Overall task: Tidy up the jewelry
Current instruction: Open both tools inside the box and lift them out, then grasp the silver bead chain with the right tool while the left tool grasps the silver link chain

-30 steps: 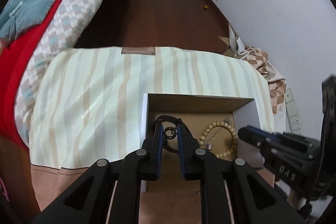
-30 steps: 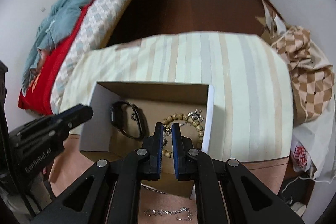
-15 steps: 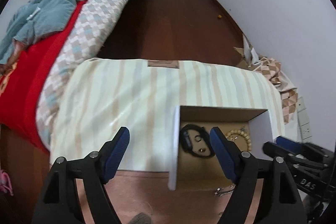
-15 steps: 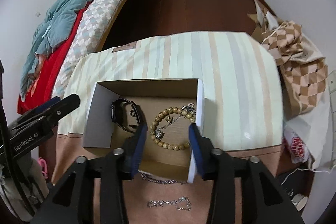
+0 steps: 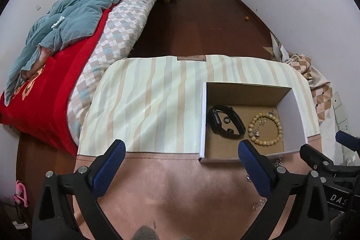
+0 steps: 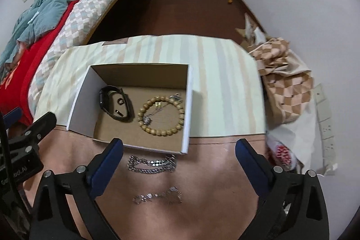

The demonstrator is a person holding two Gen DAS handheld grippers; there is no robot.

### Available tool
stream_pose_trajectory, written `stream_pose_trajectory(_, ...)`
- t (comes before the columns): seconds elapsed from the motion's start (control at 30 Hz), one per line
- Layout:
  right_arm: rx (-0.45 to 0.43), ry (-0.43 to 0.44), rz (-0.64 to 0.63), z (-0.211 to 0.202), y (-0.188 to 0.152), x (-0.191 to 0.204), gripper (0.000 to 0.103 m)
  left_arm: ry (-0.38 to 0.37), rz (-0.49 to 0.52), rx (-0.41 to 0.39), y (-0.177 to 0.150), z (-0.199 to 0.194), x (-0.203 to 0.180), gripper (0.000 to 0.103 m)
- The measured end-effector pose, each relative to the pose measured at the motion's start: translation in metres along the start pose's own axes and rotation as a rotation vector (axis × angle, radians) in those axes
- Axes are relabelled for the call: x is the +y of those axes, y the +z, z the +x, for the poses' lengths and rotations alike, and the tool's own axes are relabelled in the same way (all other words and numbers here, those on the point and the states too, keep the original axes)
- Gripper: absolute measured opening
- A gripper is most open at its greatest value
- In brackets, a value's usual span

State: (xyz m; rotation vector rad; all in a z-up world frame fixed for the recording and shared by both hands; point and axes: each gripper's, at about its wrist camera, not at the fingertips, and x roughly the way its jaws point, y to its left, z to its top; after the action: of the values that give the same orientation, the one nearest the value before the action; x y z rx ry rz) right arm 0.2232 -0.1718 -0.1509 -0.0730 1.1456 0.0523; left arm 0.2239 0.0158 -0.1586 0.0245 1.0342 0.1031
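Note:
A white-sided cardboard box [image 5: 203,118] [image 6: 83,100] sits on the striped tablecloth. It holds a black watch [image 5: 216,120] [image 6: 105,102], a small ring [image 5: 226,120] [image 6: 120,101], a wooden bead bracelet [image 5: 279,125] [image 6: 181,114] and a pendant necklace [image 5: 256,133] [image 6: 146,119]. In front of the box lie a silver chain bracelet [image 6: 153,163] and a sparkly bracelet [image 6: 157,196]. My left gripper [image 5: 180,145] hovers left of the box, jaws opening wide, nothing held. Just short of the box's near wall, my right gripper [image 6: 179,143] hangs above the chain bracelet, jaws also opening, nothing gripped.
A bed [image 5: 67,60] with a red cover and a blue blanket runs along the left. Checked fabric [image 6: 285,87] and a white bag [image 6: 283,150] are piled at the table's right by the wall sockets. Dark wood floor [image 5: 202,21] leads to a door.
Both grippers went from shut inside the box to wide open and drew back and up. The ring now lies by the watch, and the pendant necklace lies within the bead bracelet.

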Motion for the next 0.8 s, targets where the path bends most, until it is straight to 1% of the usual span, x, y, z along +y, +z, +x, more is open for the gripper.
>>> stream_pose_trajectory(0.23,-0.074,-0.034,0.0,-0.047,-0.013,-0.001,0.101,-0.019,-0.011,-0.044,-0.011,-0.038,-0.002,0.102)
stream_pose_trajectory(0.4,-0.151,-0.062,0.0,-0.084,-0.023,0.001,0.101,-0.022,-0.018,-0.105,-0.016,-0.072,0.0,0.102)
stream_pose_trajectory(0.53,-0.21,-0.068,0.001,-0.115,-0.031,0.002,0.101,-0.034,-0.025,-0.143,-0.021,-0.097,0.002,0.102)
stream_pose_trajectory(0.67,-0.255,-0.056,0.01,-0.138,-0.041,0.004,0.101,-0.047,-0.027,-0.173,-0.027,-0.117,0.003,0.102)
stream_pose_trajectory(0.8,-0.284,-0.05,0.022,-0.148,-0.052,0.001,0.101,-0.049,-0.04,-0.186,-0.036,-0.125,0.005,0.102)
